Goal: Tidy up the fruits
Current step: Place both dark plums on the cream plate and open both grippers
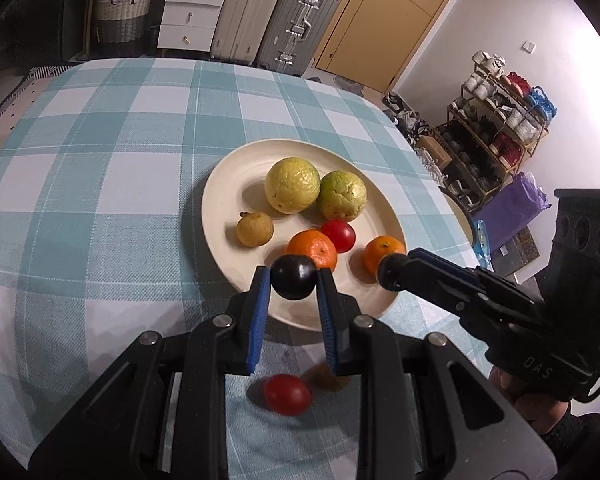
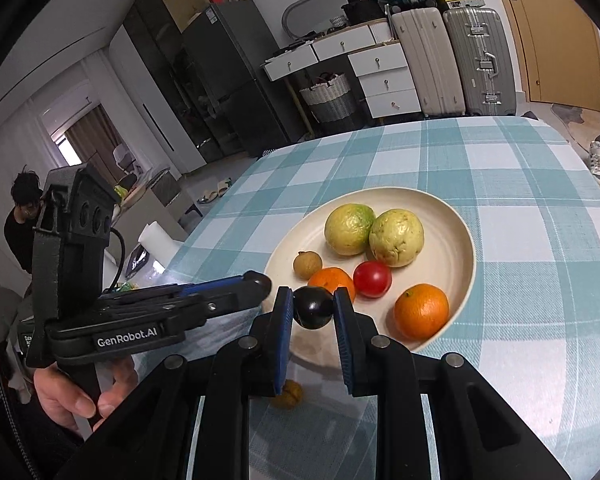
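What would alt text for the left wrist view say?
Left gripper fingers pinch a dark plum above a cream plate holding two guavas, two oranges, a tomato and a small yellowish fruit; the right gripper holds another plum beside it.

Both wrist cameras look steeply down from close by, sharing the plate (image 1: 220,200) (image 2: 460,232) of fruit.

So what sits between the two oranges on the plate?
A red tomato, slightly behind the gap between the far orange and the near orange; clearest in the right wrist view.
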Available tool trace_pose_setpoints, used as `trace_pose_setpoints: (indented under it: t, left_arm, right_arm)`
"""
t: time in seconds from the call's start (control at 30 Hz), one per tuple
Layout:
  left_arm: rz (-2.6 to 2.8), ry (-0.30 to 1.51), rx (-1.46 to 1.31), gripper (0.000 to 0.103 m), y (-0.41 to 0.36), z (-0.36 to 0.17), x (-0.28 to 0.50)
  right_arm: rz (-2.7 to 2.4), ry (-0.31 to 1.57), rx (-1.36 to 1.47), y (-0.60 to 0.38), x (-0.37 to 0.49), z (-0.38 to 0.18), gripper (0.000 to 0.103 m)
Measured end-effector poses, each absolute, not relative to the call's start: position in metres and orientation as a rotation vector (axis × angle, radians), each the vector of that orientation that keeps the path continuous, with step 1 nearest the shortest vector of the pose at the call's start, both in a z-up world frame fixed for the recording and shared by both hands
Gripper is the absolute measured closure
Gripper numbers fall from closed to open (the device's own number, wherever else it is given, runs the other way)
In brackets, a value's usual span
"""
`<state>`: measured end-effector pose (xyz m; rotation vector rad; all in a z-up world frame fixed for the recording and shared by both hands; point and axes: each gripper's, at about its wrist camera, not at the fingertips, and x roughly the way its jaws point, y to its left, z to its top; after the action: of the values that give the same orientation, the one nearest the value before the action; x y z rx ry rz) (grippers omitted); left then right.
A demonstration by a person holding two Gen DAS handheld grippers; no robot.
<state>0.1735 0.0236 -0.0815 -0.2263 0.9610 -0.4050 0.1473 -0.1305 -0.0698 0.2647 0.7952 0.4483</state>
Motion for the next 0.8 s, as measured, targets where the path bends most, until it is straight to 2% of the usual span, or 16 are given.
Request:
trace_pose_setpoints:
  t: [0.37, 0.43, 0.47, 0.5, 0.8]
  left_arm:
    - [-0.414, 0.990, -0.207, 0.082, 0.014, -0.091, 0.191]
    - [-0.401, 0.979, -0.163, 0.074, 0.007, -0.088, 0.188]
    - [-0.407, 0.974, -0.157, 0.064, 0.006, -0.086, 0.187]
    - [-0.412, 0.966, -0.154, 0.061, 0.004, -0.085, 0.185]
    - [-0.402, 0.940, -0.152, 0.061, 0.009, -0.076, 0.170]
  right_arm:
    - [0.441, 0.813, 0.229, -0.128, 0.158, -0.081, 0.079]
    - [0.424, 0.802, 0.224, -0.129, 0.157, -0.081, 0.072]
    - [0.428, 0.796, 0.231, -0.130, 0.156, -0.080, 0.069]
    - [0.431, 0.790, 0.240, -0.131, 0.155, -0.080, 0.062]
    - [0.412, 0.765, 0.249, -0.138, 0.144, -0.072, 0.057]
